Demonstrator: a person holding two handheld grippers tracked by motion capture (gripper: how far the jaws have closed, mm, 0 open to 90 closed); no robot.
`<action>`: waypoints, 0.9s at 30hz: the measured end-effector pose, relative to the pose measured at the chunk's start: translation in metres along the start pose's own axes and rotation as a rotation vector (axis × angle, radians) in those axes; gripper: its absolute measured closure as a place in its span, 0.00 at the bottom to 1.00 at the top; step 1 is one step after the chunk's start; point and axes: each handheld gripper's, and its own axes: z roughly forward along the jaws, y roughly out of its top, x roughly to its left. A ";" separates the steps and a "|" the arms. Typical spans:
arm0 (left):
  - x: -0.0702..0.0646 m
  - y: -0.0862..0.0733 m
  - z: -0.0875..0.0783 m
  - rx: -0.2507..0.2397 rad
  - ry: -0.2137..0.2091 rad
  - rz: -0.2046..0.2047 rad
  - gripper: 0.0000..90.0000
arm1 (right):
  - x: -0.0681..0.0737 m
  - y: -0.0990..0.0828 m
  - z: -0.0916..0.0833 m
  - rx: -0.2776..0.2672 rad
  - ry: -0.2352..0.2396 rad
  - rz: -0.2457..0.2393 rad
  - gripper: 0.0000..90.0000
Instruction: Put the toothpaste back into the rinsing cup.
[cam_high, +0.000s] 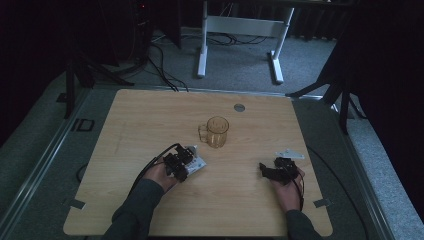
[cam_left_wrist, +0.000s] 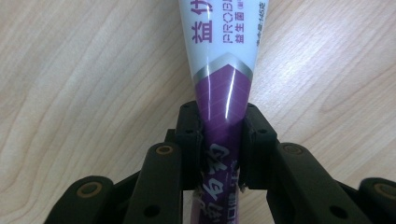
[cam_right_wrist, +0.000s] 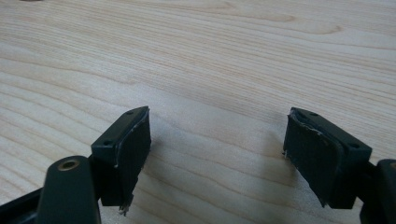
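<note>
A white and purple tube (cam_left_wrist: 223, 51) with printed lettering lies flat on the wooden table (cam_left_wrist: 74, 79). My left gripper (cam_left_wrist: 223, 122) is shut on its purple lower part, one pad pressing on each side. From above, the left gripper (cam_high: 187, 163) sits left of the table's middle, and the tube's white end (cam_high: 199, 162) sticks out to its right. My right gripper (cam_right_wrist: 217, 140) is open just above bare wood, with nothing between its pads. In the high view the right gripper (cam_high: 264, 170) rests near the front right, its jaws pointing left.
A clear amber mug (cam_high: 216, 132) with a handle on its left stands at the table's middle, just beyond the left gripper. A grey cable grommet (cam_high: 239, 107) is set into the far part of the table (cam_high: 150, 120). A white desk frame (cam_high: 240, 30) stands on the floor behind.
</note>
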 end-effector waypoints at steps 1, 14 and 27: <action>-0.001 0.000 -0.002 -0.006 -0.002 0.001 0.81 | 0.000 0.000 0.000 0.000 0.000 0.000 0.25; 0.004 -0.006 -0.023 -0.094 -0.017 -0.023 0.81 | 0.000 0.000 0.000 0.000 0.000 -0.001 0.25; 0.010 -0.014 -0.044 -0.229 -0.019 -0.083 0.81 | 0.000 0.000 0.000 0.000 0.000 -0.001 0.25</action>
